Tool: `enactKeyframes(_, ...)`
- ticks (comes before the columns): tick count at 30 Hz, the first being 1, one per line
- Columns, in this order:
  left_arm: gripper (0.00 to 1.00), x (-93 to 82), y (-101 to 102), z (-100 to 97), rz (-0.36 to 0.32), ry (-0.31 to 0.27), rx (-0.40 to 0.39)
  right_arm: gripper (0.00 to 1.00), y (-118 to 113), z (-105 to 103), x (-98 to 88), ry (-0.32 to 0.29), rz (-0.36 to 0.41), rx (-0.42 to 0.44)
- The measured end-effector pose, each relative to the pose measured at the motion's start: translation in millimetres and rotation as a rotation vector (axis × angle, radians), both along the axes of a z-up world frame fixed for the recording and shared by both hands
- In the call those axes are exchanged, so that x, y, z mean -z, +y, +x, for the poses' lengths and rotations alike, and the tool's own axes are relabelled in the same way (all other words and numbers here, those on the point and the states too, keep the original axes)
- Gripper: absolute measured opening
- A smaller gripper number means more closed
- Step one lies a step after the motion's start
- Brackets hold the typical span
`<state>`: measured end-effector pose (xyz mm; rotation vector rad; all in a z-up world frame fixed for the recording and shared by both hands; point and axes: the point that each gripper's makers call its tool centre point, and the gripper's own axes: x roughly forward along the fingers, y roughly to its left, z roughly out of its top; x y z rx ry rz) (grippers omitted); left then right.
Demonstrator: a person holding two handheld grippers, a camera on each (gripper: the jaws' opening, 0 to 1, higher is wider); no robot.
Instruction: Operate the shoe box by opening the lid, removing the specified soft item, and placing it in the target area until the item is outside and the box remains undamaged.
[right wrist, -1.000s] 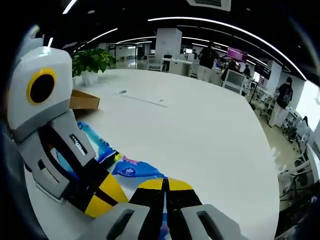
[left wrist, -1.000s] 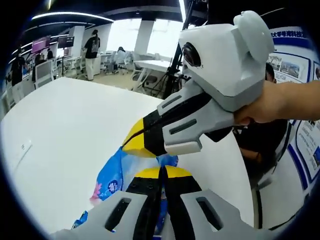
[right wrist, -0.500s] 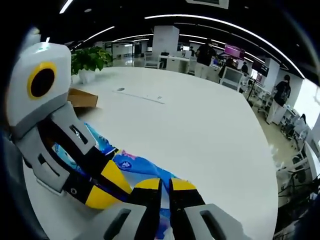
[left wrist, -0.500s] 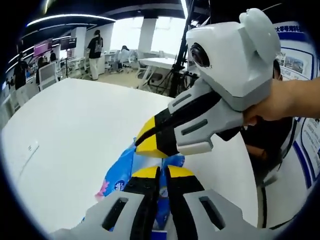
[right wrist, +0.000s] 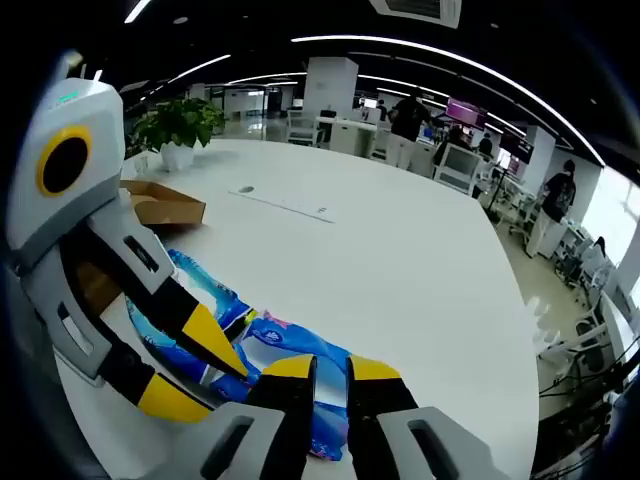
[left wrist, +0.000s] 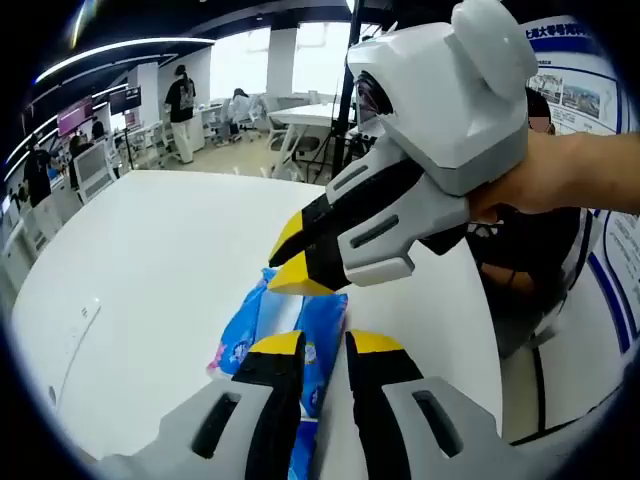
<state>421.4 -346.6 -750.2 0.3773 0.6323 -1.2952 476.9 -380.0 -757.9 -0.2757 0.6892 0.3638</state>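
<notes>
Right gripper view: blue packet (right wrist: 270, 350) lies out on the bench (right wrist: 400, 260) (removal seemingly done); both grippers' jaws stand apart.

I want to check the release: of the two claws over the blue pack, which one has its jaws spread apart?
The left claw: its yellow tips are spread over the blue pack. The right claw shows only a narrow gap.
</notes>
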Motion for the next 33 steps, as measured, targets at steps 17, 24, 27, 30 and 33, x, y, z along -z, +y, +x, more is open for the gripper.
enactKeyframes(17,0.35,-56.5,80,-10.9,-0.044,-0.039,-0.115,0.28,51,-33,-51.0,-0.023,0.036,-0.114)
enactKeyframes(24,0.41,-86.2,120,-13.9,-0.082,-0.056,-0.167,0.34,86,-42,-69.1,-0.049,0.03,-0.227)
enactKeyframes(27,0.46,-96.1,137,-16.7,-0.107,-0.041,-0.208,0.35,100,-45,-75.5,-0.06,0.021,-0.275)
enactKeyframes(30,0.51,-103.9,154,-20.3,-0.129,-0.059,-0.227,0.36,113,-48,-81.4,-0.071,0.003,-0.323)
enactKeyframes(33,0.51,-106.3,173,-23.4,-0.123,-0.066,-0.246,0.38,128,-51,-85.6,-0.073,0.014,-0.361)
